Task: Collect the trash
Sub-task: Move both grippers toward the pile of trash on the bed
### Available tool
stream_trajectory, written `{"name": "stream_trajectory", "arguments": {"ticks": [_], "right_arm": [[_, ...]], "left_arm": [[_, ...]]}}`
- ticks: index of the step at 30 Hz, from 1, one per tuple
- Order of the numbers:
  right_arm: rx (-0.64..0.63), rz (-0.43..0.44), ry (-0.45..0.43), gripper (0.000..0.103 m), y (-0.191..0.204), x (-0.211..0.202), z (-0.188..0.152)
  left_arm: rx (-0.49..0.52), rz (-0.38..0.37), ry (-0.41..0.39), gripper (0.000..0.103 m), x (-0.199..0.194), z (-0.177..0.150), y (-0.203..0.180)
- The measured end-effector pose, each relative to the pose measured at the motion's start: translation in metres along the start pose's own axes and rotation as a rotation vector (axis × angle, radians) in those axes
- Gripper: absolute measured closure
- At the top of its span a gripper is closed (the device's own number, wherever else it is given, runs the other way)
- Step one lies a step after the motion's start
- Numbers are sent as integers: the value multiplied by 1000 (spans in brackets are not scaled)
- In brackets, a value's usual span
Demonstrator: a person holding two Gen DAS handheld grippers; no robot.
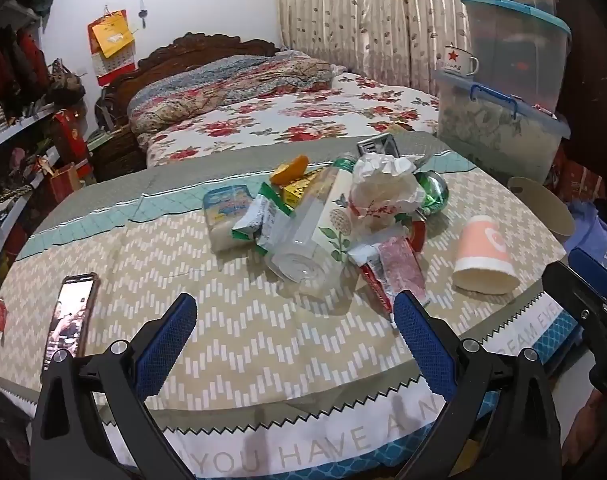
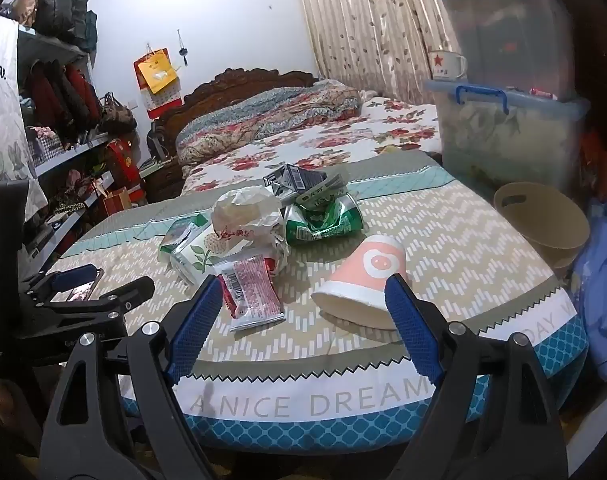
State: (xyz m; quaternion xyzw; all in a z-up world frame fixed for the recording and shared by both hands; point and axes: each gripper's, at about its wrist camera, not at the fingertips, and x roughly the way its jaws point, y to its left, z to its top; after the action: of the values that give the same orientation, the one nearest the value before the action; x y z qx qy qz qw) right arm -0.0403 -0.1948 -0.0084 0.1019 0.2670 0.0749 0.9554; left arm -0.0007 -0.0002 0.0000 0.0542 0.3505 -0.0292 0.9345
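Currently, both claws, left claw (image 1: 293, 322) and right claw (image 2: 303, 302), are spread wide and hold nothing. Trash pile (image 1: 323, 216) lies at frame centre on the surface (image 1: 223, 320): crumpled wrappers, clear bottle, crushed green can. Pink paper cup (image 1: 483, 260) lies toppled at right.

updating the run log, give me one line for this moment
stage: pre-grasp | left gripper: open, empty | right gripper: open, empty, nearest pink paper cup lying on its side | trash pile: untouched | beige bin: right of table
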Motion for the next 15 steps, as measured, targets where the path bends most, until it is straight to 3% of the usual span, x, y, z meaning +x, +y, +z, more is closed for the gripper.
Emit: {"name": "stream_trajectory", "arguments": {"ticks": [7,12,15], "right_arm": [[3,-3,-5,20,0,-1,0],[9,-8,-18,20,1,-5,0],[18,-6,-12,20,0,-8,5]], "left_arm": [[-4,-31,-40,9,-10,-2,-2],[-71,-144,-126,9,-22,-14,7],[-67,-157,-152,9,-30,-20,5]]}}
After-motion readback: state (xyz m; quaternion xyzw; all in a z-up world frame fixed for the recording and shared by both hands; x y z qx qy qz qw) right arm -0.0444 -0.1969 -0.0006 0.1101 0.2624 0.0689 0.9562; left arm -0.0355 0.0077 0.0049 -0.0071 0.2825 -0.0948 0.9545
